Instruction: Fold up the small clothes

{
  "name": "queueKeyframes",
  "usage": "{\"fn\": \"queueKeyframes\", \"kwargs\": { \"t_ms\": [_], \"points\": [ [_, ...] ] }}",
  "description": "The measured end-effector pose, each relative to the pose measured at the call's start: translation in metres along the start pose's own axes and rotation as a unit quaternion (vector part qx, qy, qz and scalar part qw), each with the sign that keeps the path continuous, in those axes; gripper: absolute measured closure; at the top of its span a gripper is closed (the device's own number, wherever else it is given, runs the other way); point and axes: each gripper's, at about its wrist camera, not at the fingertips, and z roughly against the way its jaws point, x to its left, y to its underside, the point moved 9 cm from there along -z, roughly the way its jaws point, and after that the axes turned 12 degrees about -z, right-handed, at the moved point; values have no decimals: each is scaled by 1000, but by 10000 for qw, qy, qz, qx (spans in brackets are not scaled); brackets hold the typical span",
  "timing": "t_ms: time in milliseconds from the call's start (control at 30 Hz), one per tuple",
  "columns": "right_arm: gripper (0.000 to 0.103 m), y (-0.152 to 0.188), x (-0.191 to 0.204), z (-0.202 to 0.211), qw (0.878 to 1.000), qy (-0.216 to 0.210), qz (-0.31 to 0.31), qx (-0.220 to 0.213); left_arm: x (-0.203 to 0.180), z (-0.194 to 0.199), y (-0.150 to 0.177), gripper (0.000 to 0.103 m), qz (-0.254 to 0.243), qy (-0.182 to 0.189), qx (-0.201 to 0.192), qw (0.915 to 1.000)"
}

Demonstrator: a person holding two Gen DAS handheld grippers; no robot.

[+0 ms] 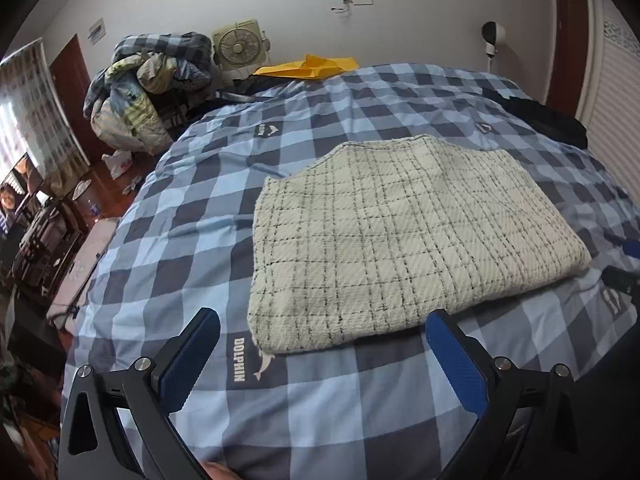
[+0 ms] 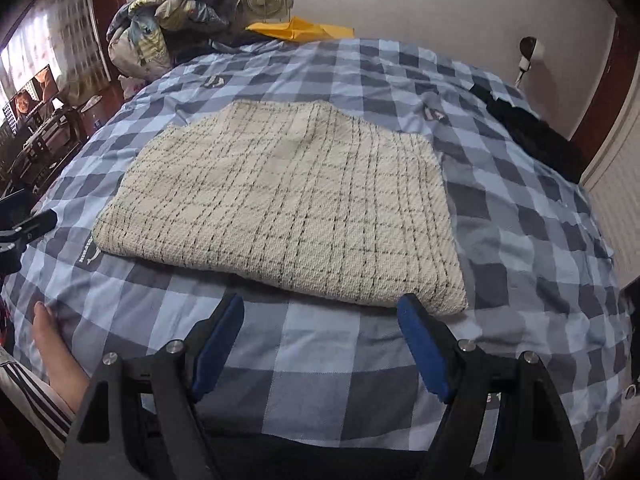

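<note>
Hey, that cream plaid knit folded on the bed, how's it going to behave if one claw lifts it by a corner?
The cream plaid knit would probably go floppy: it lies soft and layered, so a corner lift would likely undo the fold. Its thick, chunky weave suggests some weight for its size. The rough texture should grip well on the checked bedspread, so pushing may bunch it rather than slide it.

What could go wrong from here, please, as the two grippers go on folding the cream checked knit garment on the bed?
1. The cream checked knit garment is thick and already doubled, so a gripper may pinch only the top layer and pull the fold apart.
2. The blue checked duvet cover beneath is soft and wrinkled; the open left gripper or right gripper could catch it too.
</note>
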Motion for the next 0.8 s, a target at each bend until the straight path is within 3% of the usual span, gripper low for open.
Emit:
{"fn": "queueKeyframes", "kwargs": {
  "t_ms": [267, 600, 800],
  "points": [
    [27, -2, 0, 4, 10000, 25, 57, -38, -12, 1, -3, 0, -217, 118, -39, 9997],
    [27, -2, 1, 4, 10000, 21, 46, -23, -9, 2, -3, 0, 25, 371, -76, 9993],
    [27, -2, 1, 4, 10000, 30, 44, -26, -9, 2, -3, 0, 9, 326, -77, 9994]
  ]
}}
